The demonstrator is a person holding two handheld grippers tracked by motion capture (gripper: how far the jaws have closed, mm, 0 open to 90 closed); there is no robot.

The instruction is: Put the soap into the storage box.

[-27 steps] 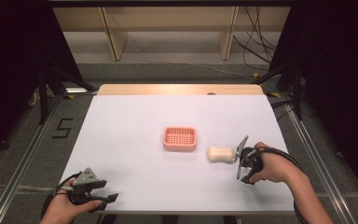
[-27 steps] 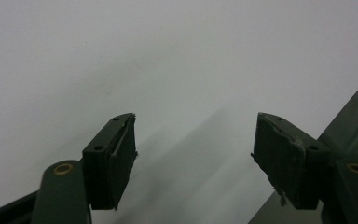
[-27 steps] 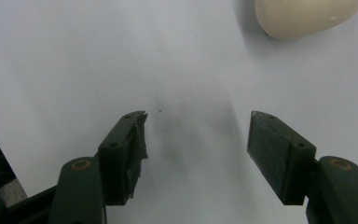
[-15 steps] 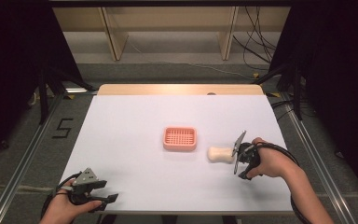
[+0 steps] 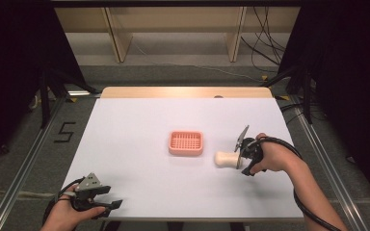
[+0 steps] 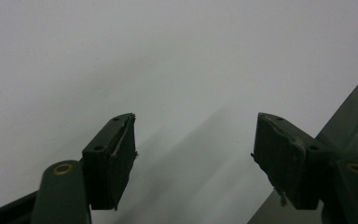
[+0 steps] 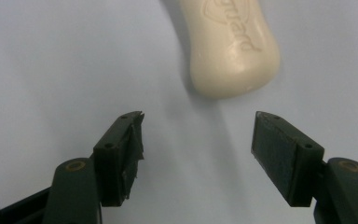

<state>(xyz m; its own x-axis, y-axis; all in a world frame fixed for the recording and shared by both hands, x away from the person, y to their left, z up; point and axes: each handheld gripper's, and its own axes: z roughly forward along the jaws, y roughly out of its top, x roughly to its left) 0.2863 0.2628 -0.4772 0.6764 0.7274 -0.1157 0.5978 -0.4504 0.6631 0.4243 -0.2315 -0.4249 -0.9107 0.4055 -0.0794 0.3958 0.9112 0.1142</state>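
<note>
On the right half of the white bench [image 5: 139,115], the right gripper [image 7: 198,140] is closing in on the cream soap bar [image 7: 230,44], which is lying flat just beside the pink soap dish [image 5: 186,143]. Its jaws are standing spread with nothing between them, the bar's near end just ahead. This looks like the approach before the grasp; next the jaws need to straddle the bar and pinch it. The left gripper [image 6: 193,154] is resting near the bench's front-left corner, jaws spread and empty.
</note>
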